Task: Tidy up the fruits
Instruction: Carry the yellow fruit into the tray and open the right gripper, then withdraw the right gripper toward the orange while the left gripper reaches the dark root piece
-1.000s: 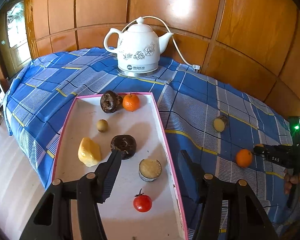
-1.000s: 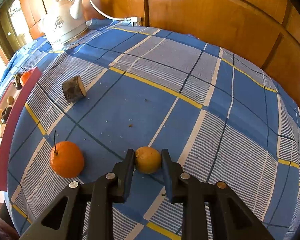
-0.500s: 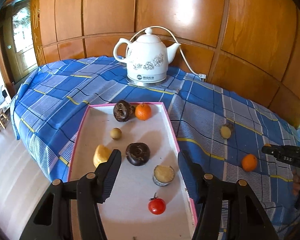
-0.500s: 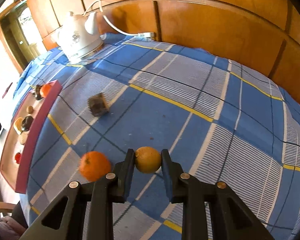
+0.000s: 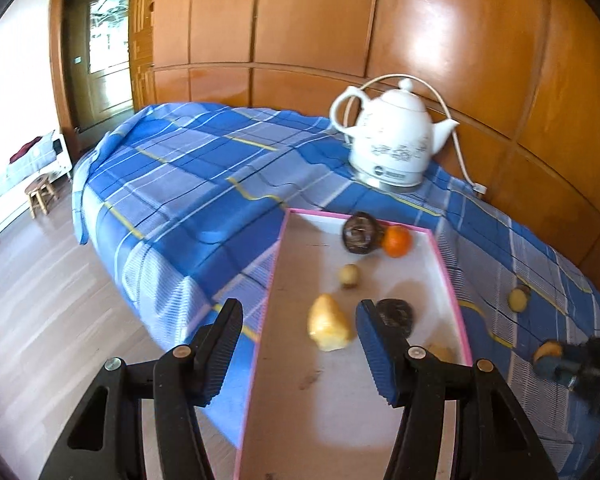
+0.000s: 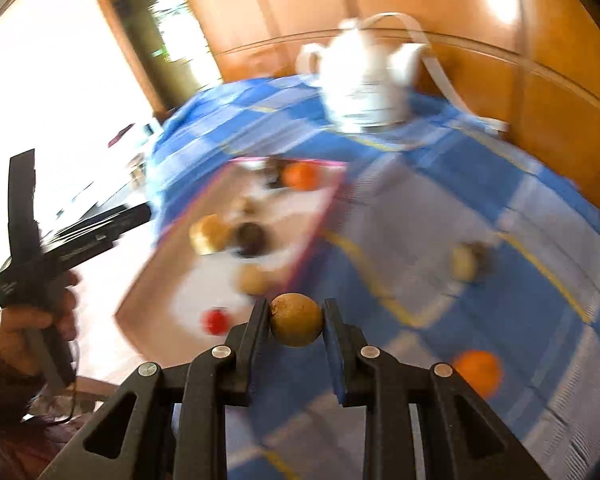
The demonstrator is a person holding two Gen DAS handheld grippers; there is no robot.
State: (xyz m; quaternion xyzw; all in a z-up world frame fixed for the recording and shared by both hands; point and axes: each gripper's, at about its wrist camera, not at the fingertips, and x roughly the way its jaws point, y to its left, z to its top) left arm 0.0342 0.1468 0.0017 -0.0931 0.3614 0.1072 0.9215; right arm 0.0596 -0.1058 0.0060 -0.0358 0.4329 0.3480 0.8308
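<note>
My right gripper is shut on a small round yellow-brown fruit, held in the air over the blue checked cloth just right of the pink-rimmed white tray; this view is blurred. In the left wrist view that gripper and its fruit show at the far right. My left gripper stands open with nothing held, astride the tray's left rim. The tray holds an orange, two dark brown fruits, a small pale round fruit and a yellow piece.
A white kettle with its cord stands at the back by the wooden wall. An orange and a cut brown piece lie on the cloth right of the tray. A red tomato lies in the tray. The cloth's edge drops to the floor at left.
My right gripper has lifted the yellow-brown fruit off the cloth and swung left toward the tray. My left gripper has shifted left, from over the tray's middle to its left rim.
</note>
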